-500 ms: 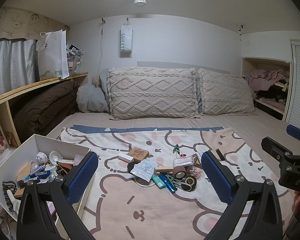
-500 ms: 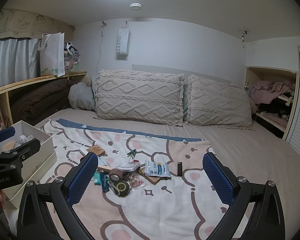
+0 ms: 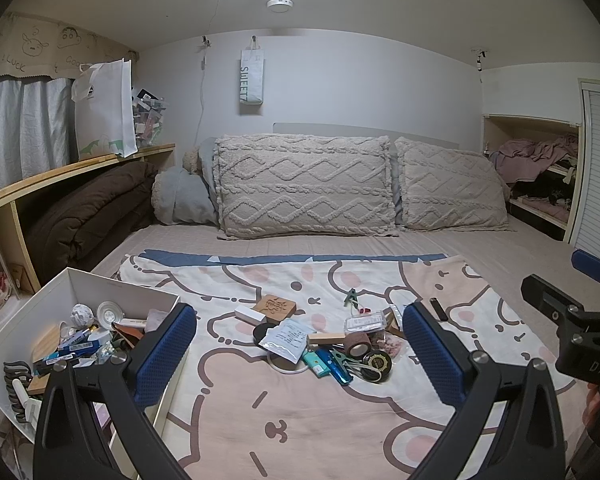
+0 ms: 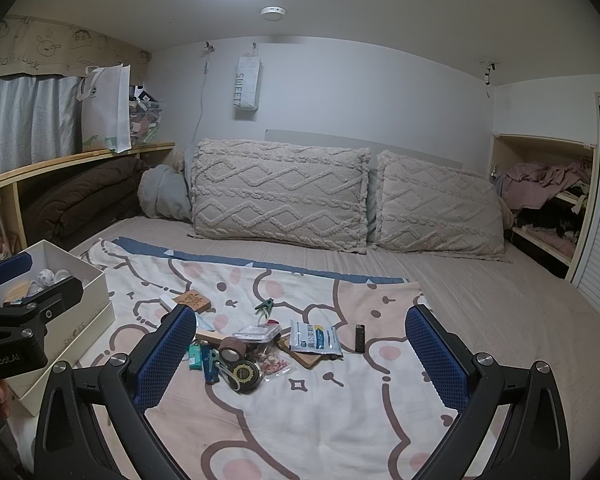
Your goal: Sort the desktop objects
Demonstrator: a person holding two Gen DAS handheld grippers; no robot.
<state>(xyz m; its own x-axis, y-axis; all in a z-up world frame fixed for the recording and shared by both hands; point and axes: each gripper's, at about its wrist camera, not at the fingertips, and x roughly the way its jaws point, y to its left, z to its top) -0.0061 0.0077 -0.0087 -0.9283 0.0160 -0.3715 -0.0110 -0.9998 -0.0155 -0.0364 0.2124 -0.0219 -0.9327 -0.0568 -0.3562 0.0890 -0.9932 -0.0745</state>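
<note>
A heap of small desk items lies on a cartoon-print blanket [image 3: 300,420]: a brown tape roll [image 3: 356,343], a black round tin [image 3: 376,361], a wooden coaster [image 3: 275,306], a white packet [image 3: 286,338], a green clip [image 3: 352,298]. In the right wrist view the same tape roll [image 4: 233,349], a blue-white sachet [image 4: 314,339] and a black lighter [image 4: 359,338] show. My left gripper [image 3: 300,356] is open, hovering short of the heap. My right gripper [image 4: 300,356] is open too, with nothing between its fingers. A white box [image 3: 100,284] at the left holds several items.
Two knitted pillows [image 3: 304,184] lean on the headboard behind the blanket. A wooden shelf [image 3: 60,168] with a white bag runs along the left. An open closet [image 3: 540,184] with clothes stands at the right. The other gripper [image 3: 572,320] shows at the right edge.
</note>
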